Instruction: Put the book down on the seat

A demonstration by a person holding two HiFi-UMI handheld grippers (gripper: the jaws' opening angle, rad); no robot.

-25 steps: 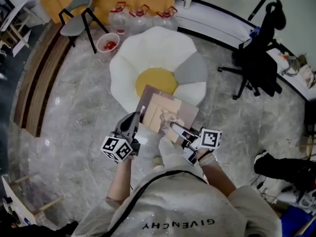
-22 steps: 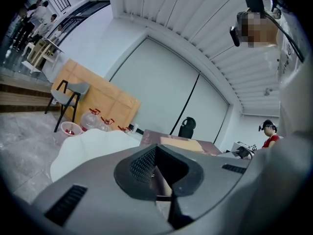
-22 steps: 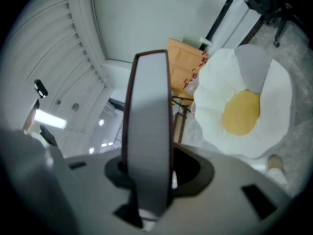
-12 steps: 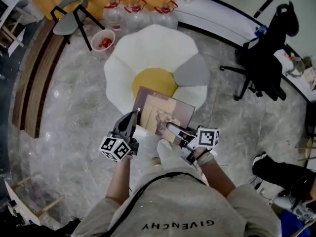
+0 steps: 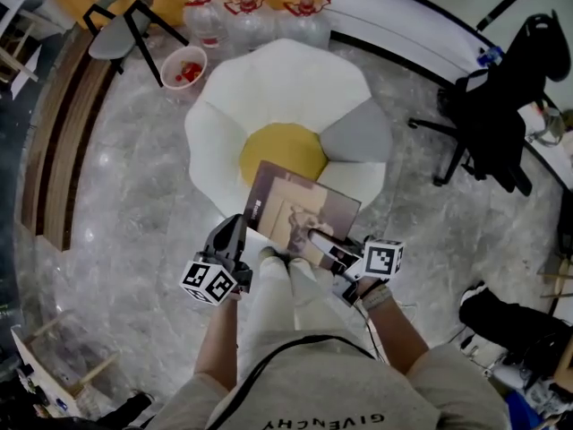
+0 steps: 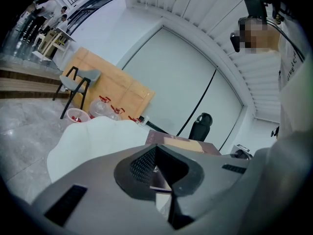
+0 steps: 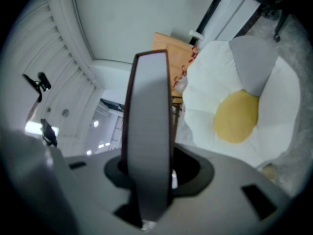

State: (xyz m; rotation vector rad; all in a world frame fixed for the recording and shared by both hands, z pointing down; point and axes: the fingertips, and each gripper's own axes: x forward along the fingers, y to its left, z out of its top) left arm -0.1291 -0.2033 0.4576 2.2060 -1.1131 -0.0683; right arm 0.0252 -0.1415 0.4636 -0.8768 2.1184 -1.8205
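The seat is a big flower-shaped cushion on the floor, with white petals, one grey petal and a yellow centre. In the right gripper view the seat lies ahead and below. The brown book hangs tilted over its near petals. My right gripper is shut on the book's near edge, and that edge stands upright between the jaws. My left gripper sits just left of the book's near left corner, jaws together and apart from the book.
A grey chair, a red bowl and several water bottles stand behind the seat. A black office chair is at the right, wooden steps at the left. The person's legs reach the seat's near edge.
The person has stepped closer to the seat, and the legs now show below the book. The book, still held by the right gripper, has come slightly further over the seat's near petals.
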